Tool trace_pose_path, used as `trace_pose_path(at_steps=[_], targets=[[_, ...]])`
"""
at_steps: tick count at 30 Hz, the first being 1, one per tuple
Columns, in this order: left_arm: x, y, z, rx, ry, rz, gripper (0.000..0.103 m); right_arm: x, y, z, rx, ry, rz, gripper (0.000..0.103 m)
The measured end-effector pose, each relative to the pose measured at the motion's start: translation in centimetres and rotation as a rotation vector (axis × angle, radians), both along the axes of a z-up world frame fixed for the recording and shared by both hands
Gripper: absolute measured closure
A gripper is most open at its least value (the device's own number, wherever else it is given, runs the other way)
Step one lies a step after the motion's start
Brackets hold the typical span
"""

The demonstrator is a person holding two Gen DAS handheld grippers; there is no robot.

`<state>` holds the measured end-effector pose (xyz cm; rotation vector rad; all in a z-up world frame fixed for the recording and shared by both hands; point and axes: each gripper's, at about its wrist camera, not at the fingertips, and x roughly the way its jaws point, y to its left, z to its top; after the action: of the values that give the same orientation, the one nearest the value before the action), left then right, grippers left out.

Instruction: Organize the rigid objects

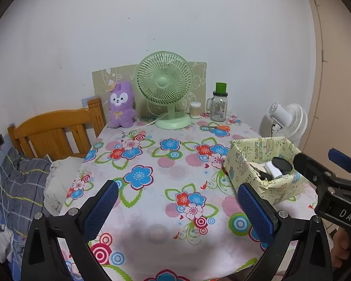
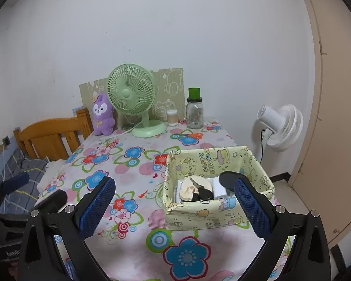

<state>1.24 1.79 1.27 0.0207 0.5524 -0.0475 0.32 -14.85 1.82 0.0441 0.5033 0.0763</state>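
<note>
A yellow cartoon-print box (image 2: pixel 206 217) stands on the flowered table at the right; it also shows in the left wrist view (image 1: pixel 280 189). Inside lie a round wooden piece (image 2: pixel 189 189), a dark key (image 2: pixel 202 193), a white block (image 2: pixel 218 188) and a black disc (image 2: pixel 229 179). My right gripper (image 2: pixel 175 207) is open and empty, held just in front of the box's near wall. My left gripper (image 1: pixel 177 207) is open and empty over the table's middle front. The right gripper's black body (image 1: pixel 325 175) shows in the left wrist view beside the box.
At the table's back stand a green desk fan (image 1: pixel 165 89), a purple plush (image 1: pixel 121 105), a cotton swab tub (image 1: pixel 195 110) and a glass jar with green lid (image 1: pixel 218 103). Orange scissors (image 1: pixel 223 127) lie nearby. A wooden bed (image 1: pixel 53 135) is left; a white fan (image 1: pixel 287 119) is right.
</note>
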Motion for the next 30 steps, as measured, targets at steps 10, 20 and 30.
trace_pose_path(at_steps=[10, 20, 30], targets=[[-0.3, 1.0, 0.1, -0.025, 0.010, 0.036, 0.000, -0.5, 0.8, -0.3, -0.057, -0.016, 0.001, 0.000], [-0.6, 1.6, 0.3, -0.037, -0.009, 0.048, 0.000, -0.4, 0.6, -0.3, -0.056, -0.025, -0.020, 0.000], [-0.5, 1.7, 0.2, -0.065, -0.015, 0.044, 0.000, -0.2, 0.3, -0.3, -0.031, -0.035, -0.034, 0.000]])
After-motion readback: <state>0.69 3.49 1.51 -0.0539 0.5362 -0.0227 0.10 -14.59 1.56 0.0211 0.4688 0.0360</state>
